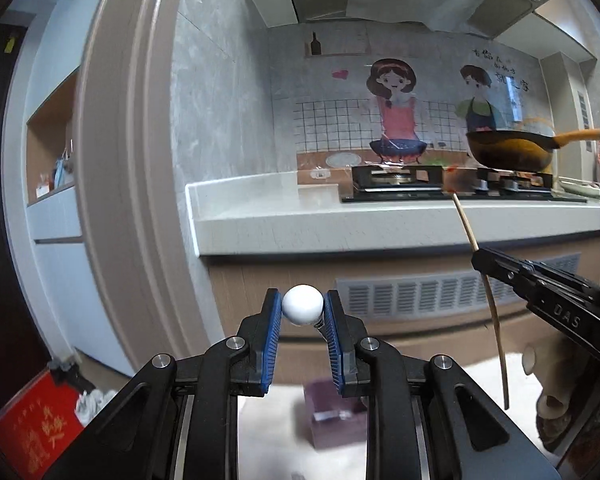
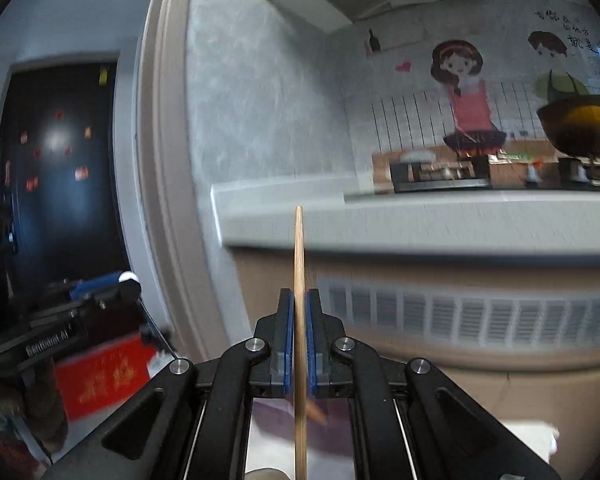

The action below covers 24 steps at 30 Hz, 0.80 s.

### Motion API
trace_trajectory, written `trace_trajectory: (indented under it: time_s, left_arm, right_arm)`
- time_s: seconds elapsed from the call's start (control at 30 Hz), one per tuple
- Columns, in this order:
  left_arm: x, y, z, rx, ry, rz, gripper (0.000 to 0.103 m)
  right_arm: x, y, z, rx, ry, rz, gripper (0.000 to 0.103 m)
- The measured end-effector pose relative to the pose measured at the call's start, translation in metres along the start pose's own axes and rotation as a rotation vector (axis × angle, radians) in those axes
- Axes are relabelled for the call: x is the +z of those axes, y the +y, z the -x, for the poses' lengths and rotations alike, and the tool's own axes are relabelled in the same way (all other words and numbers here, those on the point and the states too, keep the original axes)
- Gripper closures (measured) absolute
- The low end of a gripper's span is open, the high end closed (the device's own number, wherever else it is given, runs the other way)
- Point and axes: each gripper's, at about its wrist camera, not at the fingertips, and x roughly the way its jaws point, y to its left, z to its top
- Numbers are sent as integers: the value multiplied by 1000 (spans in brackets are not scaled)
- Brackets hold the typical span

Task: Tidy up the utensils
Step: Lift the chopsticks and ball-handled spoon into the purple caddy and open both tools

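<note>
We hold a white ball-ended utensil (image 1: 303, 304) pinched between our left gripper's (image 1: 302, 312) blue pads, its stem hidden behind the right pad and its full form unclear. Our right gripper (image 2: 299, 316) clamps a bamboo chopstick (image 2: 299, 280) upright, its lower end cut off by the frame. Beyond, the countertop (image 1: 340, 216) carries a wok (image 1: 512, 152) on its stove, blurred in the right view.

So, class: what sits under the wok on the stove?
Under the wok a black burner grate of the stove shows, resting on the white counter. Whether a flame burns there is hidden by the wok.
</note>
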Motion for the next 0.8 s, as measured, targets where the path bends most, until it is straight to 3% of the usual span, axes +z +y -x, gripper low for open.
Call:
trace_trajectory:
  time_s: [0.17,0.37,0.63,0.8]
  left_arm:
    - [-9,18,-60,-15,64,24,80]
    - [-37,35,-109,-44,138,69,80]
    - [-61,28,-147,-91,223,113,80]
    - [-76,11,-160,-191,311,121,74]
  right_arm:
    - [1,-11,-56,-42,-4,-28,97]
    - [-34,-18,-109,-100,61,17,97]
    - [-57,-25,-131,-145,61,69,97]
    - [-75,-34,-120,-127,183,68,97]
